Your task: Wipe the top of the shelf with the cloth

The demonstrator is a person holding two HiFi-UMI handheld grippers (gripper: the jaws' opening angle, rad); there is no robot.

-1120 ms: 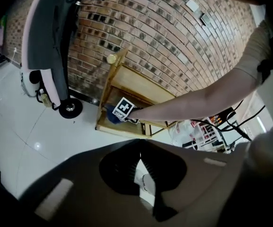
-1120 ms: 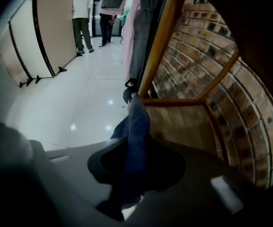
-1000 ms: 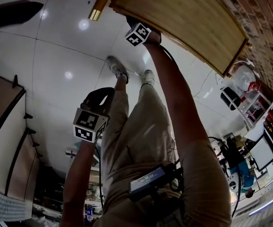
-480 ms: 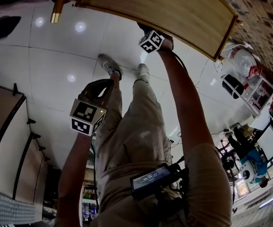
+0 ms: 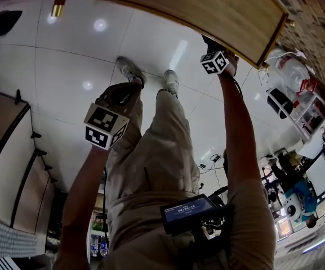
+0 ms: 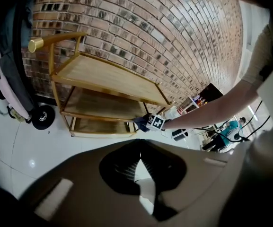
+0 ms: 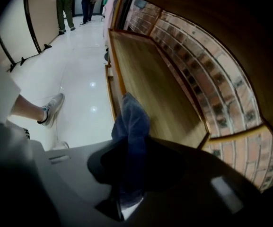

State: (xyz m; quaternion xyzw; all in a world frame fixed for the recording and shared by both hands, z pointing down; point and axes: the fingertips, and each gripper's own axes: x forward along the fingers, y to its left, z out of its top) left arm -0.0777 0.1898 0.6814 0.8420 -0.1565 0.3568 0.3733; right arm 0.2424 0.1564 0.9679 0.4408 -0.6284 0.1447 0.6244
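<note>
Right gripper (image 7: 128, 150) was clamped narrow on the blue cloth (image 7: 132, 122), a fold squeezed between the jaws and the rest sticking out ahead of the tips over the near rail of a wooden shelf (image 7: 148, 74) board. Whether the cloth pressed on the wood could not be told. Above those jaws hung the dark underside of the upper board (image 7: 207, 22), so the shelf's top (image 6: 108, 77) sat overhead, not under the cloth. The brick wall (image 7: 207, 93) ran off to the right of the jaws, while white floor (image 7: 74, 70) and a grey shoe (image 7: 52, 109) lay off to their left. Left gripper (image 6: 138, 161) had its jaws drawn together at the tips with nothing between them, only a sliver of floor showing behind. The shelf stood well ahead of it, and the right gripper was in its sights at the shelf's right end, just below the top board. For writing, the only patterns were the black-and-white squares on the right marker cube (image 5: 214, 62) and the left marker cube (image 5: 106, 127). The small screen (image 5: 187, 211) at the person's waist carried characters too small to read. Against the earlier frames, the right gripper had slid along the shelf's front edge toward its right corner, the arm stretching out with it, while the left gripper had stayed low beside the left leg.
</note>
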